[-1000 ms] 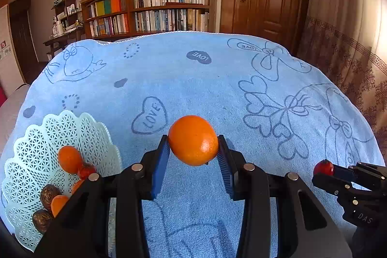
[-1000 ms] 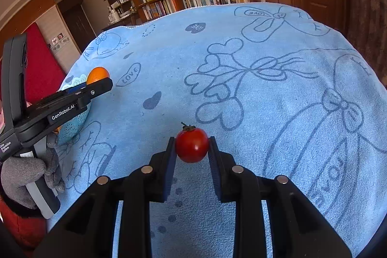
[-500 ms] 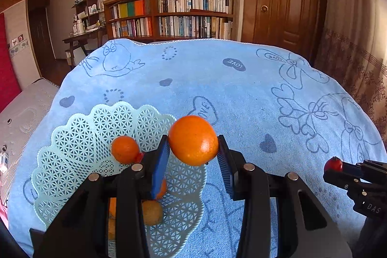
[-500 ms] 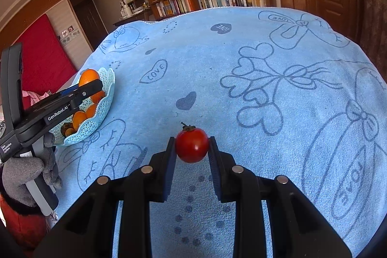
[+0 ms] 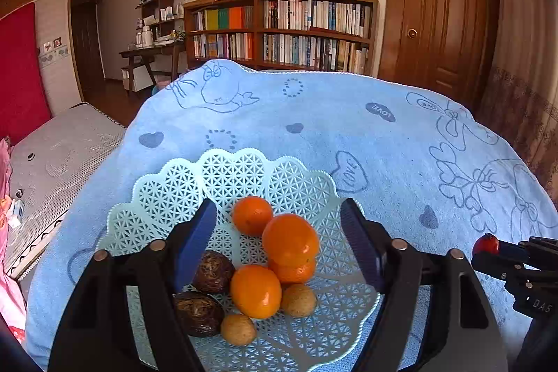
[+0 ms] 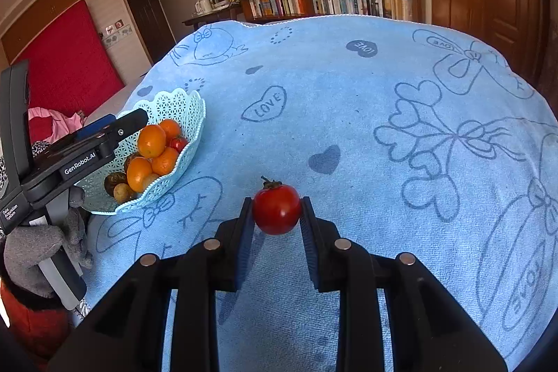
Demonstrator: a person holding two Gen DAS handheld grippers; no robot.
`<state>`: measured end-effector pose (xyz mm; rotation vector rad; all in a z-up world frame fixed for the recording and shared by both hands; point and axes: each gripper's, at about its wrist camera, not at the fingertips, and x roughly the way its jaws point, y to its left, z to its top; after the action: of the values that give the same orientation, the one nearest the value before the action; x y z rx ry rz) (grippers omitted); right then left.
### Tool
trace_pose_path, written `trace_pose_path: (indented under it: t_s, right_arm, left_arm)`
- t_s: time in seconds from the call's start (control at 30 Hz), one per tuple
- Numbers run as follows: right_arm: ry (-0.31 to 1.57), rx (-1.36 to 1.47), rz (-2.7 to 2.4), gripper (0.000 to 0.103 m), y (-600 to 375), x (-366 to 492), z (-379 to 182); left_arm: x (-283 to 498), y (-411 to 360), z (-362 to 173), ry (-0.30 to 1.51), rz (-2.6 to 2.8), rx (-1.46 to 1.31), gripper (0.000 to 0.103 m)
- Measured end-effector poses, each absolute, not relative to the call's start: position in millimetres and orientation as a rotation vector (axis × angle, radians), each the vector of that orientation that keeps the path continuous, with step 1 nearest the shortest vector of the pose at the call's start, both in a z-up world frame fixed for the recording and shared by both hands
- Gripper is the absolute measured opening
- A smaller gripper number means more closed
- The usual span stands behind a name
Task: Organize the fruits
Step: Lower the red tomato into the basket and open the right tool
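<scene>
Left wrist view: my left gripper (image 5: 279, 246) is spread wide with nothing between the pads, hanging right over the basket (image 5: 167, 194). Top orange (image 5: 290, 239) sits directly ahead between the open jaws, perched on another orange (image 5: 293, 271) rather than on the basket floor. Two more oranges, two dark fruits (image 5: 212, 271) and two small brown ones (image 5: 298, 300) crowd just below the tips.

Risk 1: that top orange looks unstable. If I pull back low, the right pad could clip it and roll it over the scalloped rim onto the blue cloth (image 5: 348, 121). Lift clear first, then retreat.

Risk 2: the basket is light plastic mesh. A nudge from either finger probably slides or tips it.

Right wrist view: the left gripper (image 6: 111, 128) hangs over the basket (image 6: 188, 114) far to the left of my right tool. My right gripper (image 6: 277, 215) is pinching a tomato (image 6: 277, 213) at its tips, held above the cloth.

Risk 3: both tools want the same basket. If I bring the tomato in before the left one clears, they collide.

Risk 4: the tomato is soft, so squeezing harder may split it. Dropped on the heap, it likely rolls off the oranges; better to aim for the open mesh.
</scene>
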<state>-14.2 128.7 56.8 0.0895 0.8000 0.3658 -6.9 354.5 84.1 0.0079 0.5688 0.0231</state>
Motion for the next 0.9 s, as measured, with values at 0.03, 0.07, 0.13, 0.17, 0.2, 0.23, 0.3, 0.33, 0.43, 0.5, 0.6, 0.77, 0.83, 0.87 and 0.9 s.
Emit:
trace_pose_path:
  t_s: [0.03, 0.07, 0.13, 0.17, 0.2, 0.23, 0.3, 0.33, 0.43, 0.5, 0.6, 0.77, 0.83, 0.87, 0.9]
  right_arm:
    - [0.799, 0.084, 0.374, 0.027, 133.6, -13.1, 57.7]
    - [0.798, 0.078, 0.382, 0.027, 138.5, -12.1, 58.8]
    - [0.795, 0.067, 0.400, 0.027, 148.6, -10.7, 61.1]
    - [0.793, 0.063, 0.408, 0.027, 153.5, -9.8, 62.2]
    - [0.792, 0.058, 0.415, 0.027, 158.6, -9.3, 63.4]
    - [0.792, 0.054, 0.423, 0.027, 163.2, -8.4, 64.5]
    - [0.788, 0.045, 0.439, 0.027, 172.0, -7.2, 67.2]
    - [0.784, 0.041, 0.446, 0.027, 176.1, -6.6, 69.0]
    - [0.774, 0.030, 0.464, 0.027, 188.3, -3.9, 74.0]
    - [0.769, 0.029, 0.478, 0.027, 195.8, -1.3, 76.9]
    - [0.772, 0.031, 0.503, 0.027, 207.7, 2.4, 79.9]
    - [0.769, 0.006, 0.539, 0.027, 231.4, 6.2, 82.2]
    - [0.772, -0.001, 0.551, 0.027, 240.0, 8.0, 81.8]
    - [0.773, -0.003, 0.555, 0.027, 243.6, 9.0, 81.2]
    - [0.774, -0.003, 0.558, 0.027, 246.3, 9.8, 80.3]
  left_arm:
    - [-8.7, 358.0, 85.2, 0.564, 0.030, 0.011, 0.079]
    - [-9.4, 361.4, 86.2, 0.563, 0.032, 0.009, 0.079]
    - [-12.7, 369.2, 87.3, 0.557, 0.045, 0.006, 0.079]
    - [-13.8, 372.3, 87.3, 0.555, 0.052, 0.008, 0.079]
    - [-14.8, 375.6, 87.3, 0.554, 0.058, 0.008, 0.079]
    - [-15.6, 378.9, 86.9, 0.554, 0.065, 0.007, 0.079]
    - [-16.9, 384.3, 86.2, 0.555, 0.074, 0.003, 0.079]
    - [-17.8, 386.8, 86.0, 0.556, 0.079, 0.002, 0.079]
    - [-20.6, 392.7, 85.4, 0.553, 0.092, 0.004, 0.083]
    - [-22.8, 396.3, 84.7, 0.553, 0.098, 0.003, 0.083]
    - [-24.8, 401.7, 83.7, 0.554, 0.114, 0.003, 0.084]
    - [-29.0, 410.2, 82.7, 0.551, 0.140, 0.002, 0.088]
    - [-30.8, 413.1, 82.4, 0.547, 0.152, 0.001, 0.089]
    - [-31.7, 414.5, 82.2, 0.547, 0.158, 0.000, 0.090]
    - [-32.6, 416.1, 81.9, 0.546, 0.162, -0.003, 0.090]
